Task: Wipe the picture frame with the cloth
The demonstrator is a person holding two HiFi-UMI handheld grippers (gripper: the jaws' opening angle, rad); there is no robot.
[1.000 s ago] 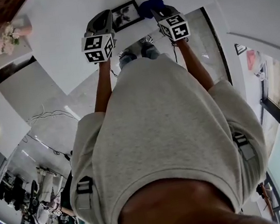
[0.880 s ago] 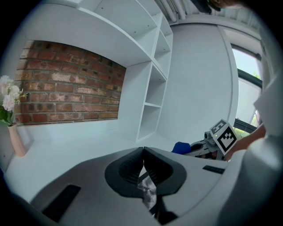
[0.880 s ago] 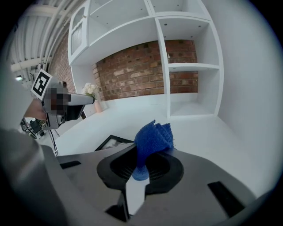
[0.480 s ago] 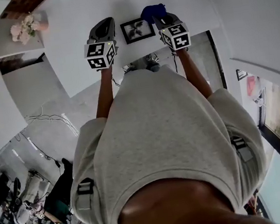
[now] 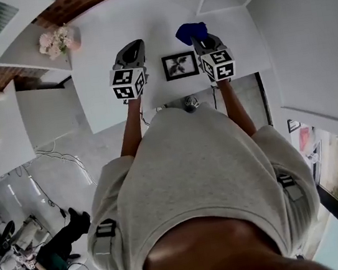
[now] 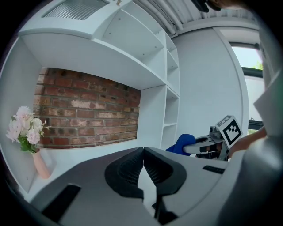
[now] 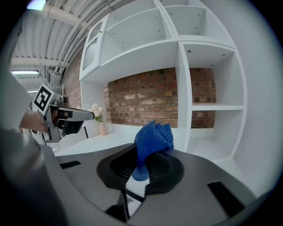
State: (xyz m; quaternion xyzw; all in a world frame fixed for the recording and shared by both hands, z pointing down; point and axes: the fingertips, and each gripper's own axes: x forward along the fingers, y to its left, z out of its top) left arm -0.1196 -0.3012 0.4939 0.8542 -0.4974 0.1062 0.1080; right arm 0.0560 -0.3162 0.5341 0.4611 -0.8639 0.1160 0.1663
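Note:
A small black picture frame (image 5: 179, 65) with a grey photo lies flat on the white table (image 5: 101, 59), between my two grippers. My right gripper (image 5: 201, 39) stands just right of the frame, shut on a bunched blue cloth (image 5: 191, 32) that sticks up from its jaws. In the right gripper view the blue cloth (image 7: 152, 142) is pinched between the pads. My left gripper (image 5: 131, 50) is left of the frame, shut with nothing in it; its pads (image 6: 142, 170) meet in the left gripper view. Both grippers are held above the table and apart from the frame.
A pink vase of pale flowers (image 5: 56, 42) stands at the table's far left corner, also flowers (image 6: 24, 131). White shelving (image 7: 194, 84) and a brick wall (image 6: 84, 108) rise behind the table. Other people (image 5: 44, 269) sit on the floor behind me.
The head view has tilted, so the table, frame and both grippers sit lower in the picture. The grippers keep their places either side of the frame, the cloth still held.

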